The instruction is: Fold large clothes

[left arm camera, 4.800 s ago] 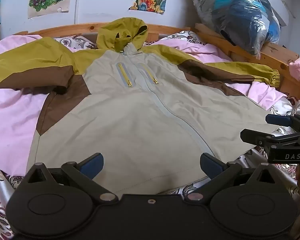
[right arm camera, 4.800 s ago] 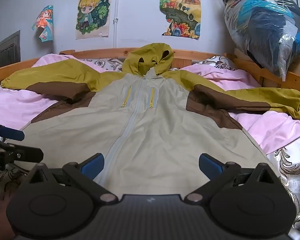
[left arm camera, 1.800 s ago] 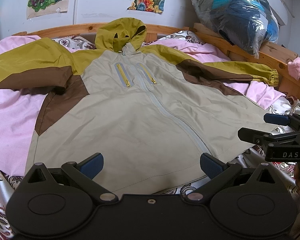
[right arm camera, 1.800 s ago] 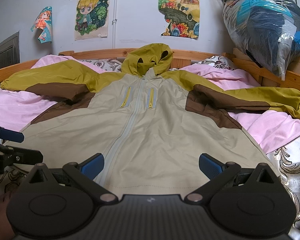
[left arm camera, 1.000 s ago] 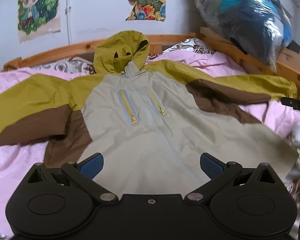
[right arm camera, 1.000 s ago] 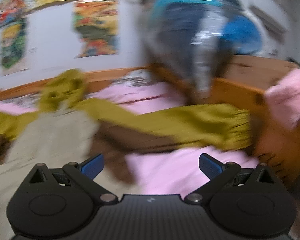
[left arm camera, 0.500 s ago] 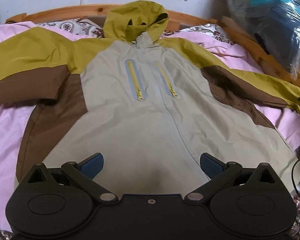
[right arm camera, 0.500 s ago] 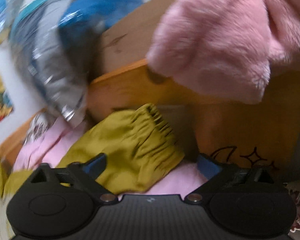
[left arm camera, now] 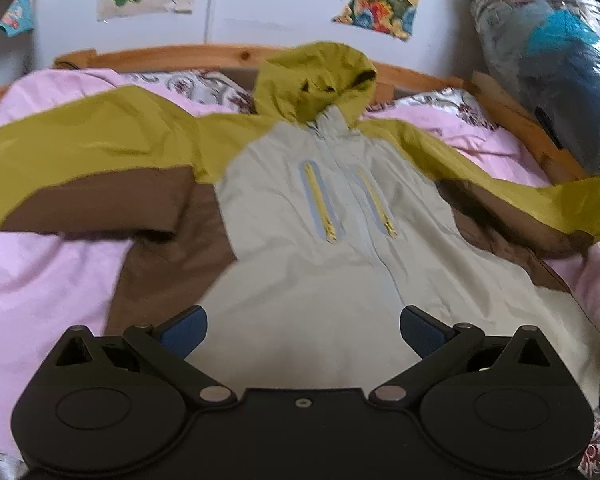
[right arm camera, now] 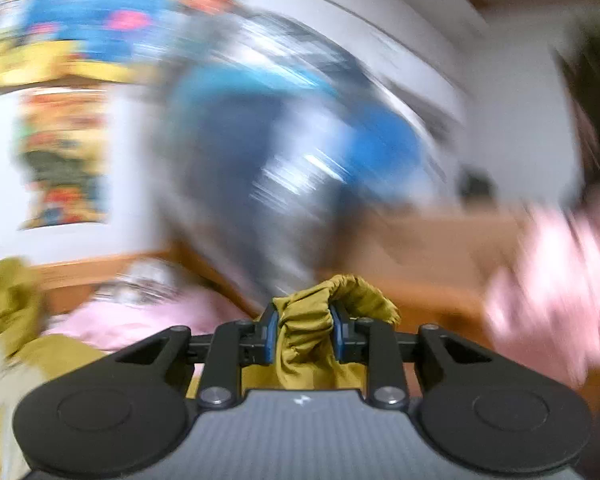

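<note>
A large hooded jacket (left arm camera: 324, 248), beige body with olive and brown sleeves, lies front up on the bed. My left gripper (left arm camera: 303, 326) is open and empty above its lower front. My right gripper (right arm camera: 302, 334) is shut on the olive cuff (right arm camera: 304, 340) of the jacket's right sleeve (left arm camera: 572, 204) and holds it lifted off the bed. The right wrist view is heavily blurred by motion.
A pink sheet (left arm camera: 32, 280) covers the bed inside a wooden frame (left arm camera: 172, 54). A plastic bag of clothes (left arm camera: 548, 56) rests at the right corner. A pink fluffy item (right arm camera: 556, 292) hangs at the right. Posters hang on the wall behind.
My right gripper swung to the sleeve end, closed on the olive cuff and lifted it. My left gripper moved forward over the jacket's body, still open.
</note>
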Available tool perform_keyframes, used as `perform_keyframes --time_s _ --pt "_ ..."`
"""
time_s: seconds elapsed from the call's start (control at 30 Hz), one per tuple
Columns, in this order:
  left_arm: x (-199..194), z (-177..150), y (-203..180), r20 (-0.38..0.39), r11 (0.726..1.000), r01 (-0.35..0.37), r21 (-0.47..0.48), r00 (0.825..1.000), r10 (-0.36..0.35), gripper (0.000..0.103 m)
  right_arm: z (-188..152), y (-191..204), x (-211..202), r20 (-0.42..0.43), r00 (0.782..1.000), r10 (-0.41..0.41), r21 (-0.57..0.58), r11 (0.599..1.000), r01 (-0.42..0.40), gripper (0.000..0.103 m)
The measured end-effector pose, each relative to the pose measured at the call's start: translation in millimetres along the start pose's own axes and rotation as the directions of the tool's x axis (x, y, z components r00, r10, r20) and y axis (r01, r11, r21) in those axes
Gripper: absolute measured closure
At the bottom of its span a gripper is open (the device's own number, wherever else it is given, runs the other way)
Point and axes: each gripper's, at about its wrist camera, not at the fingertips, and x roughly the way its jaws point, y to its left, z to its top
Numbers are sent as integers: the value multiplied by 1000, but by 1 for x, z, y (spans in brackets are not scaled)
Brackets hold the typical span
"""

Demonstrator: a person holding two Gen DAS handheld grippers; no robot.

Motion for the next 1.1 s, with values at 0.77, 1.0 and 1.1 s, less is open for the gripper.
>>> perform_keyframes --time_s 0.77,1.0,1.1 --pt "-38 12 86 115 958 -139 -251 978 172 1 -118 240 -221 -343 336 877 -703 -2 -711 52" --pt "-29 12 80 124 967 -108 -231 983 139 1 -113 202 -224 -422 230 877 -560 -53 -827 4" --pt "-18 11 77 119 973 -50 -225 990 78 1 -94 179 -210 -401 297 867 -526 48 -849 1"
